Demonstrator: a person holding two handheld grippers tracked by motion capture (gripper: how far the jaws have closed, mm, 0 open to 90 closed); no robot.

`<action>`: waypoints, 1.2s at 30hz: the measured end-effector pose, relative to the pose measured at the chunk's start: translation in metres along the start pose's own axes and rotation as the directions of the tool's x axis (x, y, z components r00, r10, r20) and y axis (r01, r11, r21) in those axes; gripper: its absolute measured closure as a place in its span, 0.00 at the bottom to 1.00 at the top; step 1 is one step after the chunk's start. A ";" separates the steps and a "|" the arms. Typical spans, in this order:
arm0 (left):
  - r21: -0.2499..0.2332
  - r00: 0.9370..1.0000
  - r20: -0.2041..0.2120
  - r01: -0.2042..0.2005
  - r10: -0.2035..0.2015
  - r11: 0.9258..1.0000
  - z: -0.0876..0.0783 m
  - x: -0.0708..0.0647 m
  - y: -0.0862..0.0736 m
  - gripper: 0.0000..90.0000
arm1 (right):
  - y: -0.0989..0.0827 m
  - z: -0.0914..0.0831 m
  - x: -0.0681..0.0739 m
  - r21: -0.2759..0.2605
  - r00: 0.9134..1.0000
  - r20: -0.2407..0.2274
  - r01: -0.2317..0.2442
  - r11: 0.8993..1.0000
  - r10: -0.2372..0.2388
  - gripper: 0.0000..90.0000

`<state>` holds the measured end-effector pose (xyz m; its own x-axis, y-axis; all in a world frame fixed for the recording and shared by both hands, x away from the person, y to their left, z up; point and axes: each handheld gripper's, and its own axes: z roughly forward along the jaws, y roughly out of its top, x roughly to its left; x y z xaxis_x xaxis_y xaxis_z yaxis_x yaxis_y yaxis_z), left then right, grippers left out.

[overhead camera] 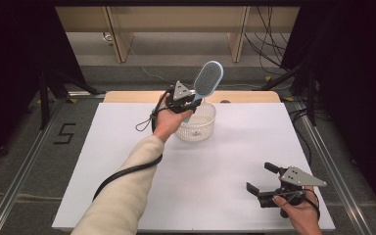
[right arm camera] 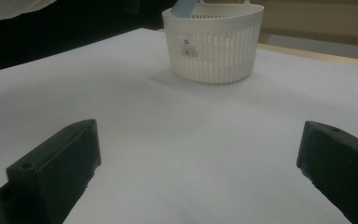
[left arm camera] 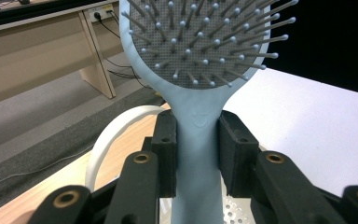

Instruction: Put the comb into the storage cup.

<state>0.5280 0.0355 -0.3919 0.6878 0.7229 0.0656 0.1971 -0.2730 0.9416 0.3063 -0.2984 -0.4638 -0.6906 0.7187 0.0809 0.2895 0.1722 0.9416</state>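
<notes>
Left gripper view showed the pale blue hairbrush (left arm camera: 196, 107) clamped by its handle between the left tongs (left arm camera: 196, 144), bristles facing the camera and the head rising well above the pads. From the high view the same hairbrush (overhead camera: 206, 81) stood tilted over the white slatted basket (overhead camera: 196, 128), its handle end already at or just inside the rim, while the left tongs (overhead camera: 188, 102) held it from the near-left side. The basket sat toward the far middle of the white table (overhead camera: 127, 147). The right tongs (overhead camera: 263, 180) lay well apart, near the front right corner, jaws spread wide with nothing between them; the right gripper view looked across bare table toward the basket (right arm camera: 213, 44). The step in hand seemed to be setting the brush into the basket. To do it well, the handle tip would need to be lowered to the bottom before the pads let go, keeping the brush steep enough that its heavy head leaned on the rim rather than tipping the light basket over.
</notes>
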 end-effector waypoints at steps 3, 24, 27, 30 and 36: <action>0.005 1.000 -0.002 -0.006 0.006 1.000 0.000 0.000 -0.002 0.78 | 0.000 0.000 0.000 -0.001 1.000 0.000 -0.001 1.000 0.001 0.00; 0.005 1.000 -0.005 -0.014 0.014 1.000 0.005 0.003 -0.011 0.78 | 0.000 -0.001 0.000 -0.001 1.000 0.002 0.003 1.000 -0.003 0.00; 0.009 1.000 -0.006 -0.020 0.020 1.000 0.005 0.003 -0.012 0.78 | 0.001 0.000 0.000 -0.005 1.000 0.000 -0.004 1.000 0.004 0.00; 0.014 1.000 -0.004 -0.021 0.021 1.000 0.006 0.003 -0.012 0.78 | 0.001 0.000 0.000 -0.006 1.000 -0.002 -0.003 1.000 0.003 0.00; 0.020 1.000 0.004 -0.022 0.022 1.000 0.008 0.000 -0.014 0.78 | 0.001 0.000 0.000 -0.006 1.000 -0.003 0.001 1.000 -0.001 0.00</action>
<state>0.5313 0.0342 -0.4076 0.6949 0.7141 0.0847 0.1963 -0.3016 0.9330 0.3065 -0.2983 -0.4632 -0.6932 0.7162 0.0809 0.2849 0.1691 0.9435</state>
